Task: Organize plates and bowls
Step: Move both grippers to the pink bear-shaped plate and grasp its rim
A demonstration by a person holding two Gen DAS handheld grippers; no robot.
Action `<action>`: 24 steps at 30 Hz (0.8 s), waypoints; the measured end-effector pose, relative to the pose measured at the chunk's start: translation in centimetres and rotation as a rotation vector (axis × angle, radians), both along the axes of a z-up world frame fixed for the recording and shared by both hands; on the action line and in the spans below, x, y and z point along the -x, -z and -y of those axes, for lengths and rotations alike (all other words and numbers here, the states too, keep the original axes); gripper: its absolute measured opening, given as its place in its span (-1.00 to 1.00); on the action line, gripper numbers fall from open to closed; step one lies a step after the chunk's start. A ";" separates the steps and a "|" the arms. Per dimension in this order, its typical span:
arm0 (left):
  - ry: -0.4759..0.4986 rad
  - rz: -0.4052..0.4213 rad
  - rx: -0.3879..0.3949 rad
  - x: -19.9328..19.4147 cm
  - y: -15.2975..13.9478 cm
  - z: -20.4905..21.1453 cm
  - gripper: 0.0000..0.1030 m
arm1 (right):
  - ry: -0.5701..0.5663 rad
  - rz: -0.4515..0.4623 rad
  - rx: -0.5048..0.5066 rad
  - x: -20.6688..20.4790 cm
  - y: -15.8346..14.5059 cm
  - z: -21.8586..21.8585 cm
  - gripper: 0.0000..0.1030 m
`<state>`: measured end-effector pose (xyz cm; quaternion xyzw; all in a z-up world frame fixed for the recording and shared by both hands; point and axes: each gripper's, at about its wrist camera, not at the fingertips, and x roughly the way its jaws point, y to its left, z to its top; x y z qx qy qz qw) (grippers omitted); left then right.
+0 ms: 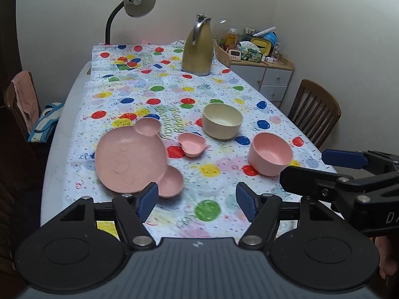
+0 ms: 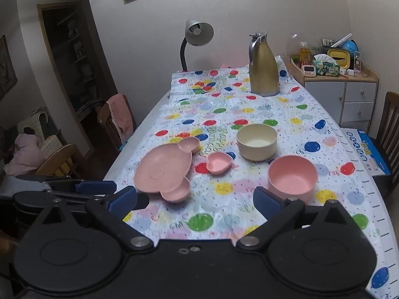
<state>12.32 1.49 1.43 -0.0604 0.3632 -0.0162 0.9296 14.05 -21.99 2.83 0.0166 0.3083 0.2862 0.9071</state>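
A pink bear-shaped plate (image 1: 132,160) (image 2: 163,170) lies on the balloon-print tablecloth (image 1: 209,214). To its right sit a small pink heart-shaped dish (image 1: 191,144) (image 2: 219,162), a cream bowl (image 1: 222,120) (image 2: 256,141) and a pink bowl (image 1: 270,157) (image 2: 292,179). My left gripper (image 1: 197,200) is open and empty, just in front of the plate's near ear. My right gripper (image 2: 197,200) is open and empty, its right finger in front of the pink bowl. The right gripper also shows in the left wrist view (image 1: 321,167), and the left gripper in the right wrist view (image 2: 99,191).
A gold thermos jug (image 1: 198,47) (image 2: 263,67) and a desk lamp (image 1: 136,2) (image 2: 197,35) stand at the table's far end. Wooden chairs (image 1: 314,112) (image 2: 117,119) flank the table. A cluttered white cabinet (image 1: 264,69) (image 2: 344,87) stands at the back right. A blue-and-white box (image 2: 366,149) lies at the right.
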 end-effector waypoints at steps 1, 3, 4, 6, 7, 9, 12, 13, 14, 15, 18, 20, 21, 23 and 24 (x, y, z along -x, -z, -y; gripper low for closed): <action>0.004 0.002 -0.004 -0.2 0.1 -0.8 0.32 | 0.007 0.005 0.000 -0.1 0.0 -0.8 0.99; 0.004 -0.001 0.000 -0.8 0.5 -2.5 0.34 | 0.018 0.006 0.001 -0.5 0.1 -2.5 0.99; 0.004 -0.003 0.005 -1.1 0.7 -3.3 0.35 | 0.020 0.003 0.000 -0.8 0.2 -3.3 0.99; 0.002 -0.004 0.009 -1.8 1.1 -4.9 0.43 | 0.031 -0.007 0.004 -1.4 0.3 -4.8 0.99; -0.002 -0.004 0.009 -2.2 1.3 -5.5 0.46 | 0.035 -0.011 0.004 -1.7 0.4 -5.7 0.99; -0.009 -0.005 0.008 -2.9 1.9 -6.9 0.54 | 0.043 -0.017 0.006 -2.3 0.7 -7.1 0.99; -0.021 -0.030 0.000 -4.4 3.0 -8.6 0.55 | 0.044 -0.015 0.013 -3.4 1.2 -9.0 0.99; -0.026 -0.040 -0.005 -4.9 3.5 -9.1 0.55 | 0.046 -0.012 0.016 -3.7 1.4 -9.7 0.99; -0.035 -0.051 -0.011 -5.4 4.0 -9.7 0.55 | 0.047 -0.010 0.017 -4.1 1.7 -10.2 0.99; -0.044 -0.062 -0.015 -5.9 4.5 -10.3 0.55 | 0.046 -0.007 0.019 -4.5 1.9 -10.6 0.99; -0.075 -0.091 -0.004 -7.4 6.0 -12.2 0.55 | 0.057 -0.013 0.039 -6.2 2.9 -12.0 0.99; -0.096 -0.098 0.003 -8.3 6.8 -13.3 0.55 | 0.061 -0.025 0.056 -7.4 3.7 -12.9 0.99; -0.104 -0.097 0.005 -8.7 7.1 -13.8 0.55 | 0.062 -0.029 0.067 -8.0 4.1 -13.3 0.99; -0.116 -0.103 0.006 -9.7 7.8 -14.5 0.55 | 0.064 -0.039 0.089 -9.1 5.0 -14.2 0.99; -0.122 -0.108 0.007 -10.2 8.3 -14.8 0.55 | 0.067 -0.048 0.097 -9.8 5.5 -14.6 0.98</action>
